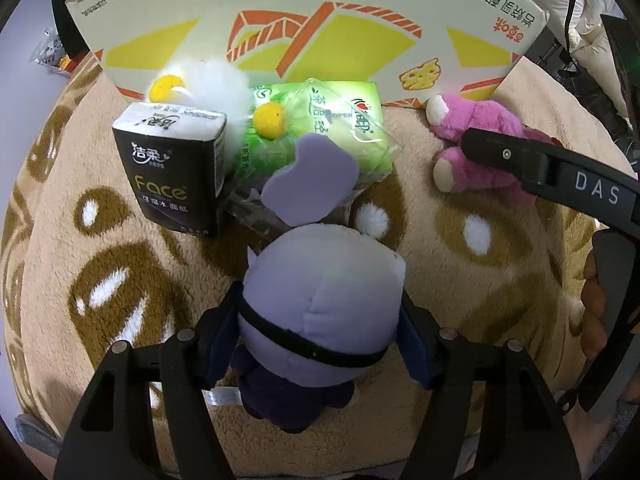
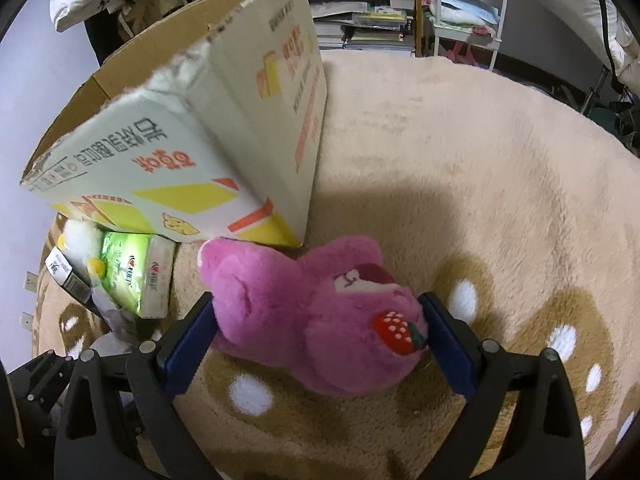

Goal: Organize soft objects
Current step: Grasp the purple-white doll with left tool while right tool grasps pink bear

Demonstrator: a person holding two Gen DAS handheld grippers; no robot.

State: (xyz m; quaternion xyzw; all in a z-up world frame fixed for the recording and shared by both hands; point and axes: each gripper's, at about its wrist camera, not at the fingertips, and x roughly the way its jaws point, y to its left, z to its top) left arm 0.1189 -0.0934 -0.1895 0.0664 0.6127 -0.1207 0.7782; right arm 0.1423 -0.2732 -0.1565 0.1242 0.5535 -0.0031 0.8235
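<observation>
Fleecy beige blanket (image 1: 460,280) with brown patches and white spots lies under everything. From the left wrist, the left gripper (image 1: 320,340) points down with its blue pads against both sides of a lilac plush (image 1: 324,284), clamped on its round head; a black band crosses the head, and one flat ear sticks up. Beyond stand a black tissue pack (image 1: 176,168), a green pack (image 1: 340,120) and a white fluffy toy (image 1: 216,80), all before a printed cardboard box (image 1: 312,40). Only the right wrist view shows the right gripper (image 2: 320,344) straddling a pink bear (image 2: 320,320) bearing a strawberry patch; its pads touch the fur, lying just beside the box corner.
</observation>
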